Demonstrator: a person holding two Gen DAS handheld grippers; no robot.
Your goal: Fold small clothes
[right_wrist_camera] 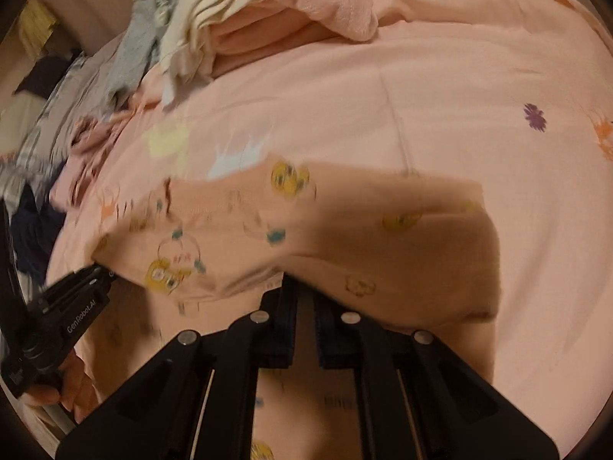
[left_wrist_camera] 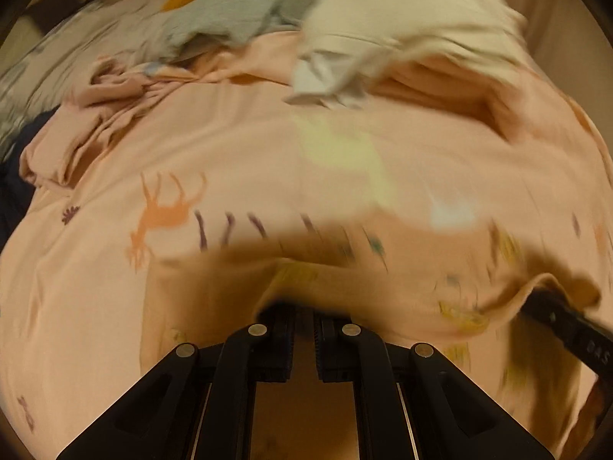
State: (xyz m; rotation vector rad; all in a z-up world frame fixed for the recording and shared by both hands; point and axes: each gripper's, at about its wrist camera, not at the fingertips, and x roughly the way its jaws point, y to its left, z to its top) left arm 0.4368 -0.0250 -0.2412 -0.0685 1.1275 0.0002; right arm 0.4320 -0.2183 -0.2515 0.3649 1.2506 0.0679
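Note:
A small pink garment (left_wrist_camera: 421,299) with yellow cartoon prints hangs stretched between both grippers above the bed. My left gripper (left_wrist_camera: 304,312) is shut on its edge at the bottom middle of the left wrist view, and it also shows at the left of the right wrist view, left gripper (right_wrist_camera: 100,268), pinching one corner. My right gripper (right_wrist_camera: 304,293) is shut on the same garment (right_wrist_camera: 230,237). From the left wrist camera, the right gripper (left_wrist_camera: 536,293) clamps the other corner at the right. Both views are blurred.
A pink bedsheet (left_wrist_camera: 230,145) with animal prints lies under everything. At its far side sits a pile: a grey garment (left_wrist_camera: 237,4), a cream garment (left_wrist_camera: 402,11) and folded pink cloth (right_wrist_camera: 329,4). A crumpled pink piece (left_wrist_camera: 103,88) and dark cloth (right_wrist_camera: 34,226) lie at the left.

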